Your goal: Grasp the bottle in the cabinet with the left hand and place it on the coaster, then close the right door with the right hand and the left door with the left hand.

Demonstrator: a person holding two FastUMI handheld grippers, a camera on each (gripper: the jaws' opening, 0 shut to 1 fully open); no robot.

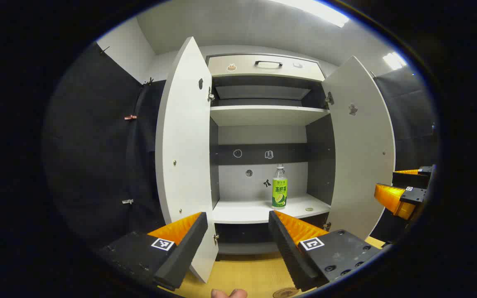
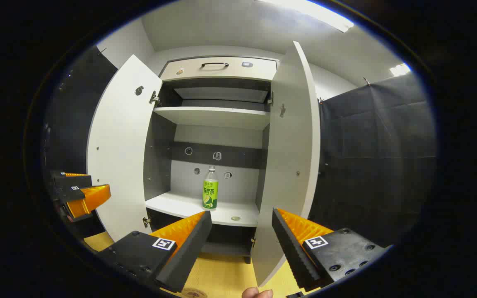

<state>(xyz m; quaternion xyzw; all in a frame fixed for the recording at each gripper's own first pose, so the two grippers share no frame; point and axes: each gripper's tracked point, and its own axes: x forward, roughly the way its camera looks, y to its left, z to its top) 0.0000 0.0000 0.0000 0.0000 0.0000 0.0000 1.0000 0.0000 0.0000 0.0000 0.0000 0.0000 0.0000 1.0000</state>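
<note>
A clear bottle (image 1: pixel 279 187) with a green label and white cap stands upright on the cabinet's lower shelf (image 1: pixel 246 213), right of centre. My left gripper (image 1: pixel 237 215) is open in front of the shelf, well short of the bottle, with nothing between its fingers. Both white doors stand wide: the left door (image 1: pixel 184 157) and the right door (image 1: pixel 360 153). The right gripper view has the bottle (image 2: pixel 210 188) beyond my open right gripper (image 2: pixel 242 213), which faces the right door's edge (image 2: pixel 292 157). A round coaster (image 1: pixel 285 292) peeks in on the wooden table below.
Above the shelves is a drawer (image 1: pixel 268 63) with a dark handle. A small round disc (image 1: pixel 309 209) lies on the lower shelf right of the bottle. Black cloth walls flank the cabinet. A fingertip (image 1: pixel 229 293) of the person shows at the bottom edge.
</note>
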